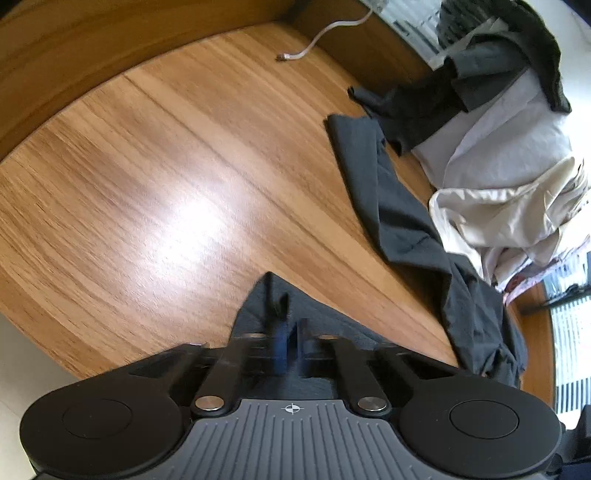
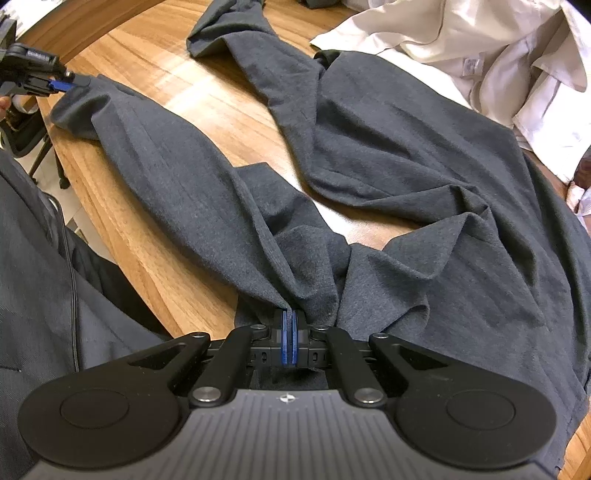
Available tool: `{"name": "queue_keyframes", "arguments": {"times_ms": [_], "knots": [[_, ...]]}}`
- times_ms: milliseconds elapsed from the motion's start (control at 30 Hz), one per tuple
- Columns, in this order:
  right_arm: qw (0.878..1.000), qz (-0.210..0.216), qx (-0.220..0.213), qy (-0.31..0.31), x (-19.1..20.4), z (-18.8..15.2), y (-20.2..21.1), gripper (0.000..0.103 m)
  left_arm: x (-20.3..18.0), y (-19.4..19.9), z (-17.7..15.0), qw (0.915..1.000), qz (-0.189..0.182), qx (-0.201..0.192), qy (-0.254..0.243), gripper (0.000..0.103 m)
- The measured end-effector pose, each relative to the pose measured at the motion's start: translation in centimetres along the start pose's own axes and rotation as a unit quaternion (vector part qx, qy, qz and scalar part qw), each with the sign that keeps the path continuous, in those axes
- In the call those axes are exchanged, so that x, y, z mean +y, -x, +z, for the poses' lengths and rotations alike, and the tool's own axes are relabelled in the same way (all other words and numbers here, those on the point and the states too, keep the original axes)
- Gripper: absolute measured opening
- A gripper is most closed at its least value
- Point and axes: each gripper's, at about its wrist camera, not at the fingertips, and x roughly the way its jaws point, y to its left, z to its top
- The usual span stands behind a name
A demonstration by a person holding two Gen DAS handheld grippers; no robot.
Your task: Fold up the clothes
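I have the right hand-held gripper (image 2: pixel 289 314) closed: its two blue pads (image 2: pixel 284 341) meet with only a thin seam between them, and a fold of the dark grey garment (image 2: pixel 388 155) is pinched at their tips. The fabric is a soft, matte knit with a faint fuzzy nap, and it fans out from the pinch in long ridged creases.

The garment lies spread on the wooden surface (image 2: pixel 221 107), a glossy board with streaked brown grain and a curved edge. From the right hand-held gripper, one long tapering section runs away to the upper left, and a second, broader section with a rolled end runs toward the far side, leaving a bare wedge of wood between them.

At the far end of the left section, the left hand-held gripper (image 2: pixel 79 82) meets the cloth at its corner. In the left wrist view I see this hand-held gripper (image 1: pixel 284 317) drawn nearly together, with a peaked corner of the garment (image 1: pixel 269 295) rising between its fingers; motion blur leaves the exact gap unclear.

Beyond the garment, a heap of crumpled cream and white clothes (image 2: pixel 498 55) touches its far edge. A thin white cable (image 1: pixel 321 35) lies well apart on the wood.
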Motion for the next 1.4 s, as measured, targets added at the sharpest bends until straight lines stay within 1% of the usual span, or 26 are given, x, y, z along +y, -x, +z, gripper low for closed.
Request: {"name": "queue_keyframes", "arguments": {"times_ms": [67,133,300,367,467,533,600,667,733,800,900,1067,1133,1167,1233,1267,1300,1333,1367,1400], "knots": [[1.0,-0.002,-0.007,-0.003,-0.1,0.1,0.3,0.003,-0.3,1.2,0.0,0.9998,0.003,-0.021,0.002,0.006],[1.0,-0.006,-0.023,0.0,-0.1,0.5,1.0,0.003,-1.0,2.6,0.2,0.9991,0.008,-0.041,-0.003,0.005],[0.996,-0.017,-0.08,0.024,-0.6,2.3,3.8,0.003,-2.5,7.4,0.4,0.9944,0.011,-0.104,0.014,0.004],[0.994,-0.015,-0.106,0.039,-0.9,3.2,5.3,0.003,-3.1,9.7,0.5,0.9912,0.012,-0.13,0.021,0.004],[0.988,-0.01,-0.14,0.06,-1.1,4.7,7.3,0.003,-4.1,13.4,0.8,0.9844,0.002,-0.17,0.043,0.004],[0.984,-0.004,-0.159,0.074,-1.3,5.8,8.4,0.003,-4.8,15.0,1.4,0.9795,0.008,-0.194,0.053,0.004],[0.981,-0.006,-0.17,0.09,-1.5,7.3,8.3,0.003,-5.5,16.2,2.1,0.9745,0.021,-0.215,0.058,0.004],[0.981,-0.008,-0.166,0.098,-1.5,9.0,6.8,0.003,-6.1,15.5,3.3,0.9723,0.039,-0.223,0.058,0.004],[0.981,-0.01,-0.162,0.106,-1.6,10.7,5.2,0.003,-6.4,13.8,4.8,0.9718,0.059,-0.222,0.052,0.004],[0.982,-0.011,-0.144,0.123,-1.4,12.0,2.8,0.003,-6.4,11.8,6.3,0.9716,0.084,-0.217,0.045,0.004],[0.983,-0.012,-0.124,0.131,-1.4,13.2,-0.2,0.003,-5.8,8.4,8.6,0.9723,0.111,-0.202,0.036,0.004],[0.988,-0.009,-0.103,0.113,-1.7,13.8,-3.4,0.004,-4.8,3.8,11.2,0.9739,0.144,-0.174,0.021,0.004],[0.99,-0.013,-0.096,0.107,-1.7,13.8,-3.9,0.008,-4.5,2.1,11.9,0.9741,0.156,-0.163,0.014,0.004],[0.99,-0.016,-0.095,0.106,-1.6,13.8,-4.0,0.015,-4.3,1.4,12.1,0.974,0.161,-0.159,0.009,0.004],[0.99,-0.021,-0.1,0.096,-1.4,13.5,-3.5,0.021,-4.1,0.3,12.7,0.9745,0.167,-0.15,0.004,0.006],[0.99,-0.02,-0.105,0.091,-1.3,13.3,-3.0,0.027,-4.0,-0.2,13.0,0.9747,0.17,-0.145,0.002,0.012],[0.99,-0.019,-0.11,0.085,-1.2,13.1,-2.4,0.029,-4.0,-0.6,13.3,0.9755,0.168,-0.142,0.001,0.018],[0.99,-0.016,-0.117,0.08,-1.0,12.9,-1.8,0.031,-4.0,-0.7,13.6,0.9763,0.165,-0.14,-0.002,0.035],[0.989,-0.008,-0.123,0.076,-0.8,12.6,-1.2,0.032,-4.0,-0.6,13.7,0.9766,0.161,-0.142,-0.004,0.047],[0.989,0.0,-0.13,0.072,-0.6,12.2,-0.5,0.033,-4.1,-0.5,13.8,0.9768,0.157,-0.145,-0.007,0.048]]}}
